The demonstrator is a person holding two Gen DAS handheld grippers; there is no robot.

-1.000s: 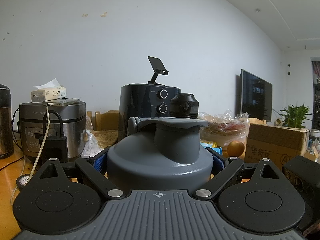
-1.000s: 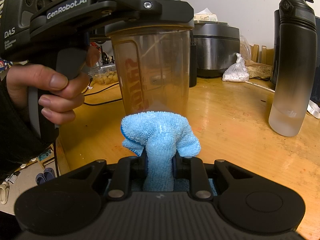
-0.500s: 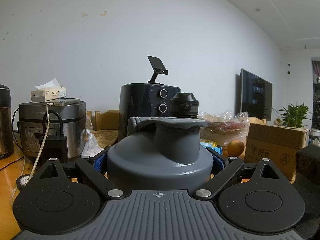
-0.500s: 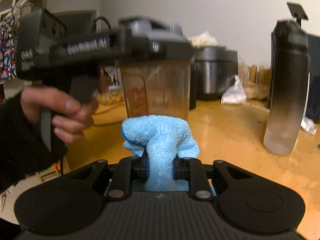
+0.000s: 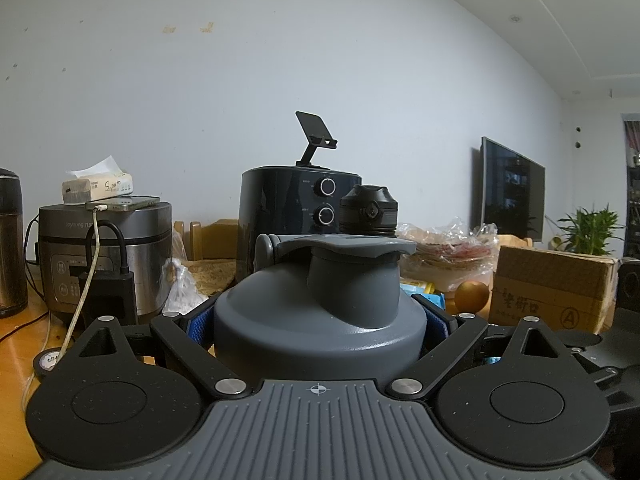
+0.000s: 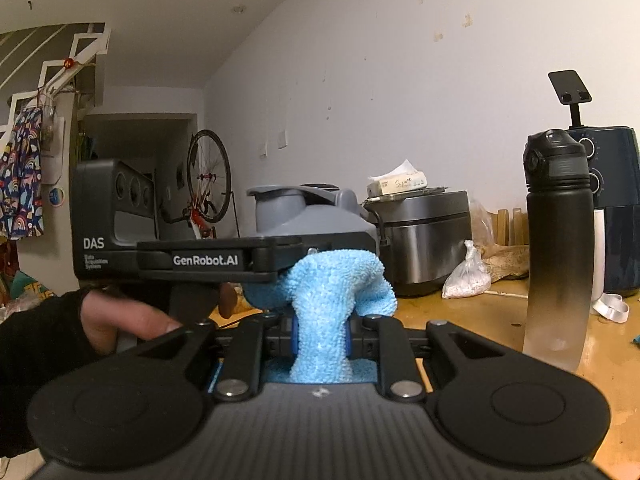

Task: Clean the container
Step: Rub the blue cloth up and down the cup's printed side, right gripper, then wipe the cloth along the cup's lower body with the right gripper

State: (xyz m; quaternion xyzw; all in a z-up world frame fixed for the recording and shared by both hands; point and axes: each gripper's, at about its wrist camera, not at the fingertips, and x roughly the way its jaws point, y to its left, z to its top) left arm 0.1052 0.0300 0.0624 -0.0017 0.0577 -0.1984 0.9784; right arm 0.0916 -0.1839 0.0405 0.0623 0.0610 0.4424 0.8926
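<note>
- The container (image 5: 320, 320), a shaker with a grey lid, is held upright in the left claw (image 5: 320, 320); the blue pads are pressed on both sides of the lid's base, so this claw is clenched on it
- In the left wrist view only the grey lid and its capped spout are seen; the clear body below is hidden
- In the right wrist view the grey lid (image 6: 308, 212) is seen straight ahead of the right claw (image 6: 320, 336), a little above it and just behind the left claw's black housing
- A blue cloth (image 6: 332, 292) is gripped in the right claw, jaws nearly closed on a bunched neck of it; the fluffy wad stands out forward toward the container
- Key relation: the cloth wad is judged to sit just beside the container at lid height; whether it is touching cannot be told, as the contact spot is covered by the cloth itself
- The container's long axis is vertical, the right claw is pointed roughly level, so the cloth meets the wall side-on
- The wiping hand is the right; the left is only used as a holder
- A black bottle (image 6: 560, 248) is stood on the counter (image 6: 472, 316) well to the right, apart from both claws
</note>
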